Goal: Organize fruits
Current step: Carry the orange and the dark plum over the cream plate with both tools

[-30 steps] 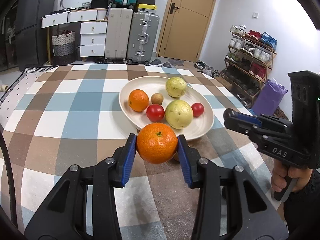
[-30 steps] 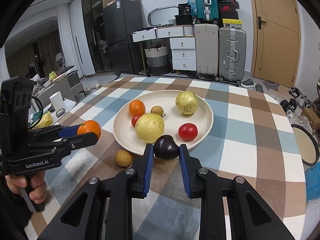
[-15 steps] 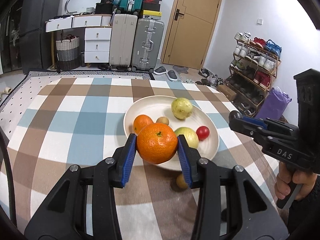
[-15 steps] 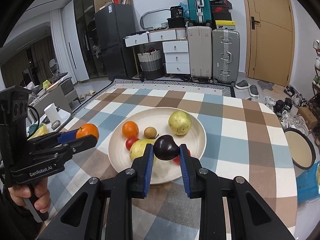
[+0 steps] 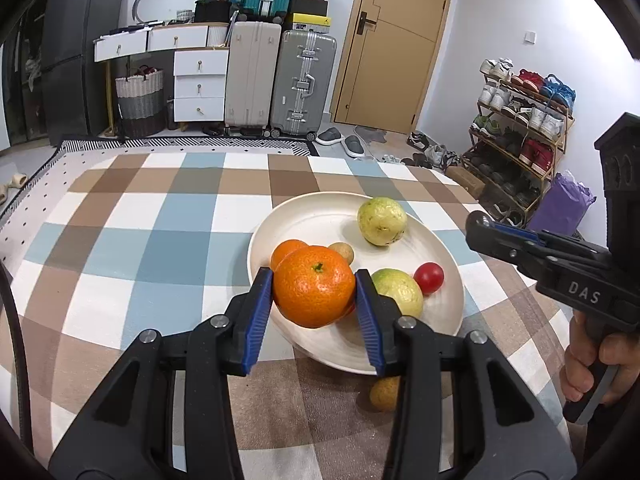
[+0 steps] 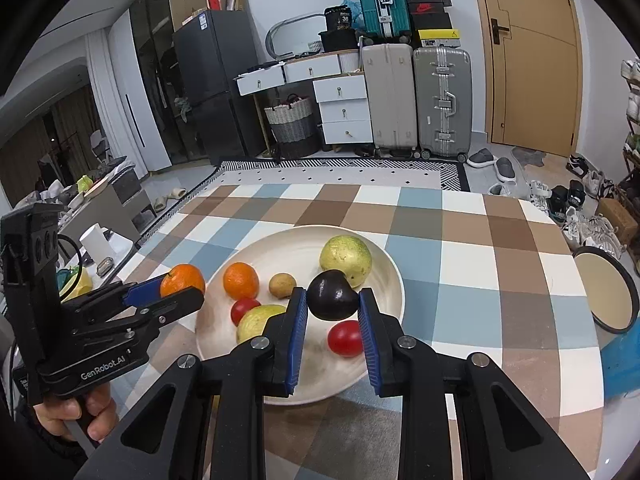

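Two fruits are already gripped. Nearest, the left claw (image 5: 315,294) clamps an orange (image 5: 314,286) across its middle, over the near rim of the cream plate (image 5: 304,224); its firm, dimpled peel looks easy to hold. The right claw (image 6: 333,305) pinches a dark plum-like fruit (image 6: 333,295) above the plate; its smooth, glossy skin probably slips and bruises, so a gentle hold at the widest part suits it. One small brown fruit (image 5: 384,393) lies on the checked tabletop (image 5: 120,248) just outside the plate. Farther in, two pale green guavas (image 6: 346,254), likely the heaviest, would need a wide hold.
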`<state>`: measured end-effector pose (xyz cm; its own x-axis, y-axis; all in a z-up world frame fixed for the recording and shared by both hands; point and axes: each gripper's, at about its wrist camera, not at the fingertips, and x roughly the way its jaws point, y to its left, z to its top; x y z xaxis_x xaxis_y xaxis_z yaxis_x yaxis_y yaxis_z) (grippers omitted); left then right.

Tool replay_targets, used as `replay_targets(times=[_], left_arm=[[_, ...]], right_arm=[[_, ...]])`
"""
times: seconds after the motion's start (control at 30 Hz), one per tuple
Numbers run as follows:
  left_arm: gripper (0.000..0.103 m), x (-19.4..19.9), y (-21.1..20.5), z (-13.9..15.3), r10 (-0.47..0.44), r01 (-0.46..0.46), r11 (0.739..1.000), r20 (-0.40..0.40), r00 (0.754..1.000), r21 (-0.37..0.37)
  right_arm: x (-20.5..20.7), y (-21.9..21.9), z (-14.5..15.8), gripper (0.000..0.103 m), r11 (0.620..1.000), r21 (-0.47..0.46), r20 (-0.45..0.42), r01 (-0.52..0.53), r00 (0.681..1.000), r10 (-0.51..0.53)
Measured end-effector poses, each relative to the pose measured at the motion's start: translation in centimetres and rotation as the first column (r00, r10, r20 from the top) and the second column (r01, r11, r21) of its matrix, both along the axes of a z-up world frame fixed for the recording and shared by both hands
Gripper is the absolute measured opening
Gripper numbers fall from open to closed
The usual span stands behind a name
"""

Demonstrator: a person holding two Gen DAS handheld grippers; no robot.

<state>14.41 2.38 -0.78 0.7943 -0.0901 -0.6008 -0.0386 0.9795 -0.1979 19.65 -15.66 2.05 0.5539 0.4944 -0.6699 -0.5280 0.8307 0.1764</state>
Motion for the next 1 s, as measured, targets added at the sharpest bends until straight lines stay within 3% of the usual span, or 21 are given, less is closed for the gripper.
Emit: replay_targets(times=[0.73, 0.77, 0.87, 0.97, 1.0], left_arm=[[0.038, 1.1, -0.2, -2.1, -0.022, 0.023, 1.000, -0.038, 0.999, 0.017], [0.038, 1.1, -0.3, -2.1, -0.024, 0.025, 0.999, -0.037, 0.999, 0.021], [0.038, 1.2, -0.4, -2.1, -0.027, 0.028, 0.999, -0.039, 0.999, 0.028], [0.038, 1.2, -0.5, -2.2, -0.029, 0.030, 0.999, -0.040, 0.999, 0.032], [0.038, 1.2, -0.5, -2.1, -0.030, 0.032, 0.999, -0.041, 0.999, 0.030]], right_arm=[[2.3, 2.3, -3.9, 0.027, 0.999, -0.033, -0.067, -0.003, 0.998, 0.000], [2.1, 2.2, -3.8, 0.030, 1.000, -0.028, -0.062, -0.003, 0.998, 0.002], [1.6, 1.8, -3.3, 0.052, 1.000, -0.027, -0.036, -0.015, 0.999, 0.014], [1.0, 1.5, -3.0, 0.053, 0.999, -0.049, -0.002, -0.010, 1.000, 0.010], [1.0, 1.4, -3.0, 0.058, 0.999, -0.053, -0.001, -0.009, 1.000, 0.009]])
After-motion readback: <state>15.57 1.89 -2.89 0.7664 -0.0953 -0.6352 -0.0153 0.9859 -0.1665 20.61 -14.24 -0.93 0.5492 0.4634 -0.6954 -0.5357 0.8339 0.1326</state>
